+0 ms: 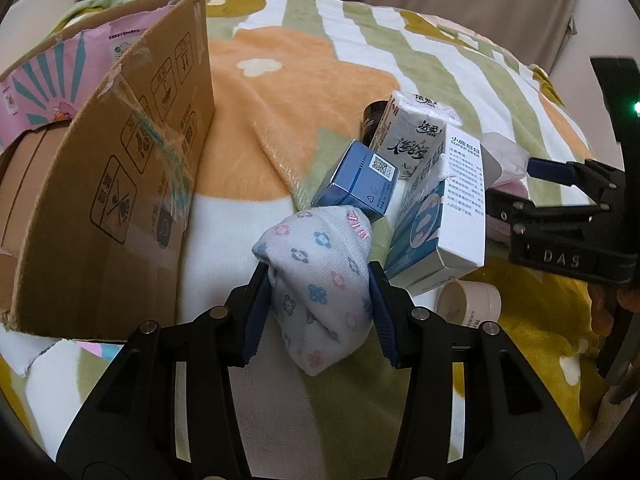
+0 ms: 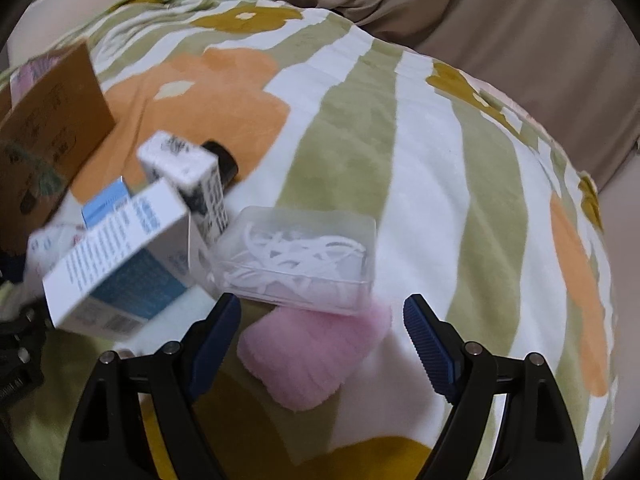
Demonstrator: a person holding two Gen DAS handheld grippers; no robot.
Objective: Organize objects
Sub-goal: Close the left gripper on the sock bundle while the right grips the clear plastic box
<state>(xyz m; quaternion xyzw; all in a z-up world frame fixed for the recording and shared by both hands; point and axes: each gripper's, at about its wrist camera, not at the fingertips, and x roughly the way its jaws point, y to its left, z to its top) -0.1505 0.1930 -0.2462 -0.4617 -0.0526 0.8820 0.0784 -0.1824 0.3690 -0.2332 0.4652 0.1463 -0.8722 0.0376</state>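
My left gripper (image 1: 319,280) is shut on a rolled white sock (image 1: 320,256) printed with small pink and blue flowers, held just above the blanket. To its left stands an open cardboard box (image 1: 120,160). My right gripper (image 2: 322,304) is open, its pads on either side of a pink fluffy sock (image 2: 312,356) without pressing on it. A clear plastic case (image 2: 304,256) of white picks rests on the sock's far end.
A pile lies between the grippers: a blue box (image 1: 356,180), a tissue pack (image 1: 408,132), a white and blue carton (image 1: 444,216), a dark bottle (image 1: 372,116) and a cream jar (image 1: 468,300). All sit on a striped flowered blanket (image 2: 400,160).
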